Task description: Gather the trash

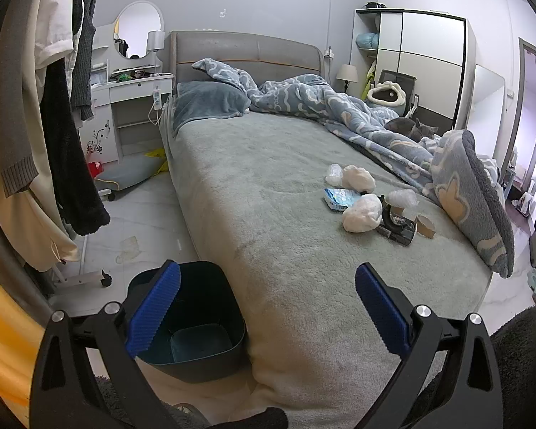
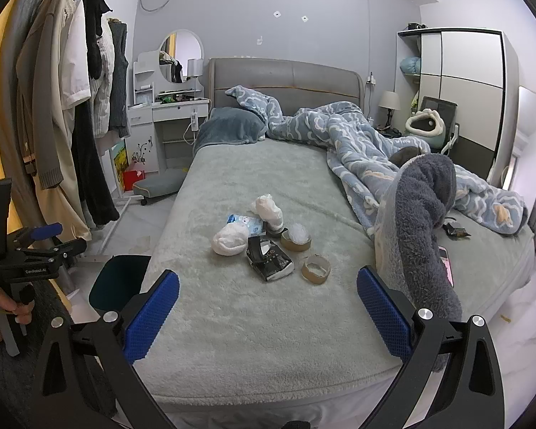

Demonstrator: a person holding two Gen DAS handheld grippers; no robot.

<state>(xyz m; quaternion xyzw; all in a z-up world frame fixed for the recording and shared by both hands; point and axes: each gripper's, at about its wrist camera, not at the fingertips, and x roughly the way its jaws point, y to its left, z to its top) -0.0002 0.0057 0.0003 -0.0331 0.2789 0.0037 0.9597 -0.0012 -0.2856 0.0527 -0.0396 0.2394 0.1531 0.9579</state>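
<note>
Littering the grey bed (image 2: 268, 304): crumpled white trash (image 2: 228, 242); both tongs (image 1: 268, 307) (image 2: 268, 307) wide open, empty.

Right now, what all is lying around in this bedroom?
bed: one, grey-green cover, centre
quilt: one, blue patterned, bunched on the far side
bin: one, dark, on the floor beside the bed
white wads: two, on the bed
blue packet: one, between the wads
tape rolls: two, brown, near the black box
black box: one, crumpled
cat: one, grey, on the quilt
clothes rack: one, left side
left gripper: blue pads, open
right gripper: blue pads, open
</note>
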